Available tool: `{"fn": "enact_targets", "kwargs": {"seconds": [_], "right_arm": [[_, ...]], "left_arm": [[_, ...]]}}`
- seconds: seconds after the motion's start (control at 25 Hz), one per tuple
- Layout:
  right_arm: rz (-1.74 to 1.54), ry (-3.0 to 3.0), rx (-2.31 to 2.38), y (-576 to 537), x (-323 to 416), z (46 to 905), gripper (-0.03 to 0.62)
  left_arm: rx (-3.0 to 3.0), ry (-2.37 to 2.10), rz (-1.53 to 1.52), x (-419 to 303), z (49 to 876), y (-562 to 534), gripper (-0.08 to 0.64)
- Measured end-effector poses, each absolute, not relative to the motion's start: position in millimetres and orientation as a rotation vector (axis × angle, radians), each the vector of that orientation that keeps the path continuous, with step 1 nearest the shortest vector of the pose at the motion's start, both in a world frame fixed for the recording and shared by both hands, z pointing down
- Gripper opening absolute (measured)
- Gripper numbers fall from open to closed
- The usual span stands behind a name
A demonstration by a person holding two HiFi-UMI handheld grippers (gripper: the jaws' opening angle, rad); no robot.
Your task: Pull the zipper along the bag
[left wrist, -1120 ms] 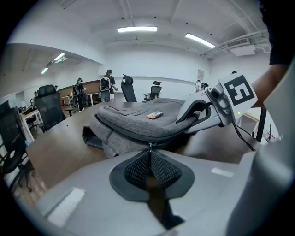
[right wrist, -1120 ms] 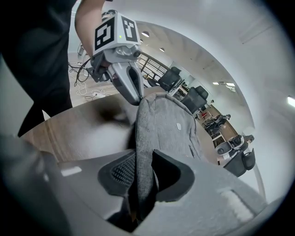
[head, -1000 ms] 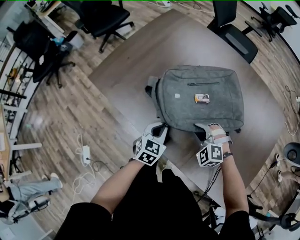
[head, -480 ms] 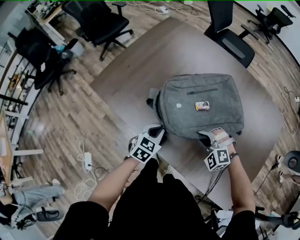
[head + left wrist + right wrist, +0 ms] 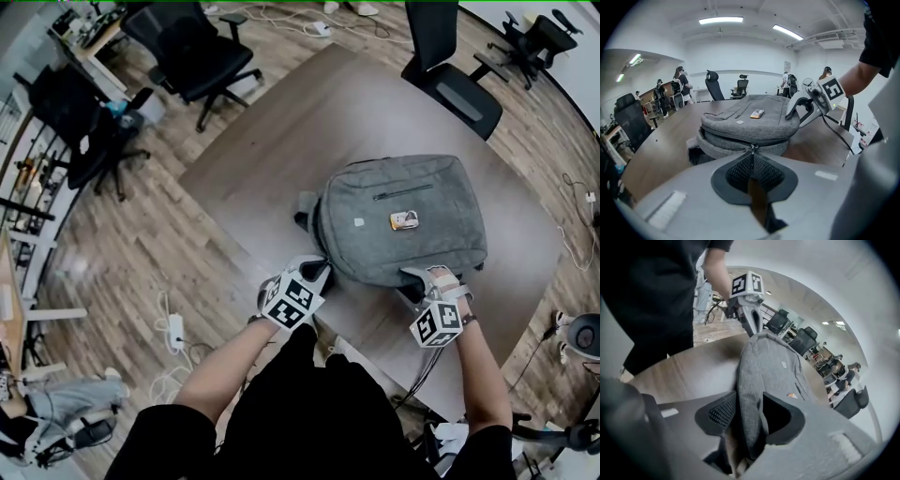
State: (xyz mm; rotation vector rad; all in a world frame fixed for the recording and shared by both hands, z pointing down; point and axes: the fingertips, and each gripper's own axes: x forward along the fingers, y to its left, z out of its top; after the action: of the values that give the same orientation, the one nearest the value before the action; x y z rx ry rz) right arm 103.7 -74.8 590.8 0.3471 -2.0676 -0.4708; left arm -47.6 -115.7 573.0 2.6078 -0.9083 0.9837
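Starting from the bag [image 5: 403, 220]: it lies flat on the desk [image 5: 281, 141], a soft grey woven backpack with rounded corners, its long axis running left to right across my head view. The zipper pull [image 5: 752, 148], a small metal tab, sits at the near left corner on the zipper track [image 5: 730, 140], a dark line round the side wall. My left claw [image 5: 753, 159] is pinched together on that tab, so it is the arm on the job. I judge the pull has to travel along the near edge toward the right. My right claw [image 5: 749, 411] has just been opening. Its jaws are apart, with the bag's near right edge standing loosely between them.
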Motion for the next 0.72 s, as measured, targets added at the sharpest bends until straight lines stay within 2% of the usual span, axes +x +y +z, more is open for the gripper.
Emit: {"fn": "enact_targets", "kwargs": {"seconds": [0.24, 0.44, 0.52, 0.64, 0.72], "right_arm": [[0.002, -2.421, 0.640, -68.0, 34.0, 532.9, 0.261], [0.144, -2.355, 0.749, -75.7, -17.0, 545.3, 0.272], [0.141, -2.329, 0.780, -80.4, -25.4, 549.3, 0.249], [0.096, -2.282, 0.840, -90.9, -24.8, 551.0, 0.114], [0.103, -2.276, 0.848, -93.4, -22.6, 552.6, 0.103]], "left_arm": [[2.643, -0.924, 1.116, -46.6, 570.4, -111.8, 0.029], [2.656, -0.908, 1.275, -45.9, 567.9, -110.1, 0.028], [2.663, -0.893, 1.299, -46.2, 566.9, -109.7, 0.028], [2.671, -0.882, 1.313, -47.7, 566.4, -110.4, 0.028], [2.675, -0.878, 1.311, -46.6, 566.7, -109.7, 0.028]]}}
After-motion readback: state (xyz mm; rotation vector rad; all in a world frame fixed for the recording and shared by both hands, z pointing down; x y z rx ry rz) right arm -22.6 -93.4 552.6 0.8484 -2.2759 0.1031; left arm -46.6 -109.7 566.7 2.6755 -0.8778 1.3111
